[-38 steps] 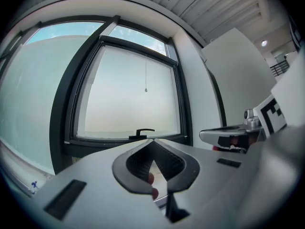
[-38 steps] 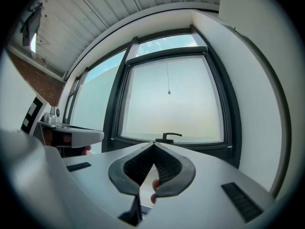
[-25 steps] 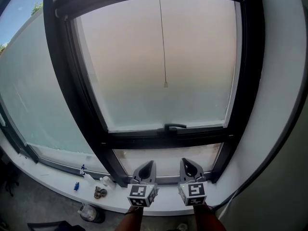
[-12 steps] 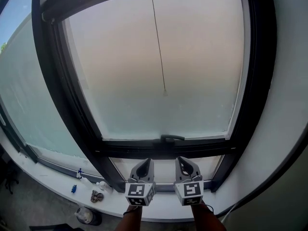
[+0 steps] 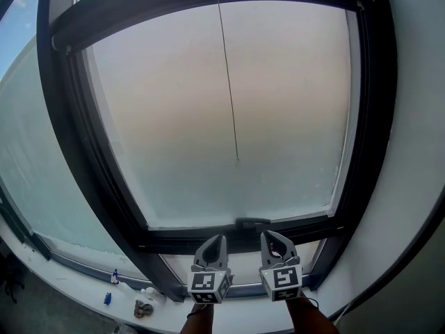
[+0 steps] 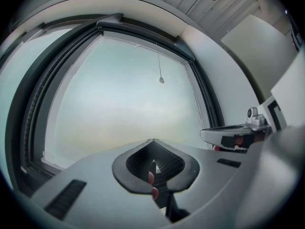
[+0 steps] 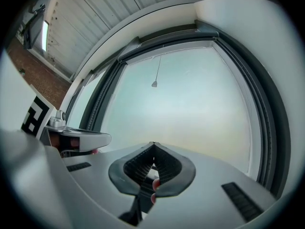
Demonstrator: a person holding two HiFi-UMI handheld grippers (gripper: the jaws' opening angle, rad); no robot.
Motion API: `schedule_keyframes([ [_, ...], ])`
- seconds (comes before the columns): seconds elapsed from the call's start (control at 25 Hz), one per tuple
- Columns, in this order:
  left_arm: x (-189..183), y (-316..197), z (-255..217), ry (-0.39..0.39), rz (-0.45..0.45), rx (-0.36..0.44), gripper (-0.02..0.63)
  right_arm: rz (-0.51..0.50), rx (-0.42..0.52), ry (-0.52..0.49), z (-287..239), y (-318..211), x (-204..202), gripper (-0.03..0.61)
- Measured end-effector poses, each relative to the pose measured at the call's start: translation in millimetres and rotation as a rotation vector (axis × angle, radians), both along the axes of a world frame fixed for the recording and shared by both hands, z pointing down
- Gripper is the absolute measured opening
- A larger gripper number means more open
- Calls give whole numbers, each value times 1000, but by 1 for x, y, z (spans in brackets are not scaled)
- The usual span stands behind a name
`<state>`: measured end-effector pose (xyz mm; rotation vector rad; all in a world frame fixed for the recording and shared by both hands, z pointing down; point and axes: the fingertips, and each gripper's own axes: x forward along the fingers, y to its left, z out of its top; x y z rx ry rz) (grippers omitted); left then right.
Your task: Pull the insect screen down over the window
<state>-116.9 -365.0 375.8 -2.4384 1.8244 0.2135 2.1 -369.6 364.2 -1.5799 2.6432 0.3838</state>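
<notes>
Risk, I judge: my left claw (image 5: 220,238) and right claw (image 5: 267,234), both closed and empty, sit below the thin dark pull cord (image 5: 230,110); the insect screen is seemingly rolled up above it. Unopened, they'd bat the cord swinging.

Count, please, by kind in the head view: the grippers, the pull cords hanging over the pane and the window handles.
Grippers: 2, the left gripper and the right gripper
Pull cord: 1
Window handle: 1
Total: 4
</notes>
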Motion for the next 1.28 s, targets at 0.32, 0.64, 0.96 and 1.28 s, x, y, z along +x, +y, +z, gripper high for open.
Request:
schedule_keyframes([
  [0.32, -10, -27, -45, -150, 11, 102, 2, -5, 126, 31, -45, -12, -12, 3],
  [0.64, -3, -40, -178, -349, 3, 335, 2, 39, 363, 152, -157, -28, -18, 3],
  [0.96, 9, -55, -293, -568, -69, 550, 2, 122, 607, 312, -264, -32, -26, 3],
  [1.28, 1, -64, -410, -734, -246, 644, 3, 202, 795, 467, -379, -28, -32, 3],
])
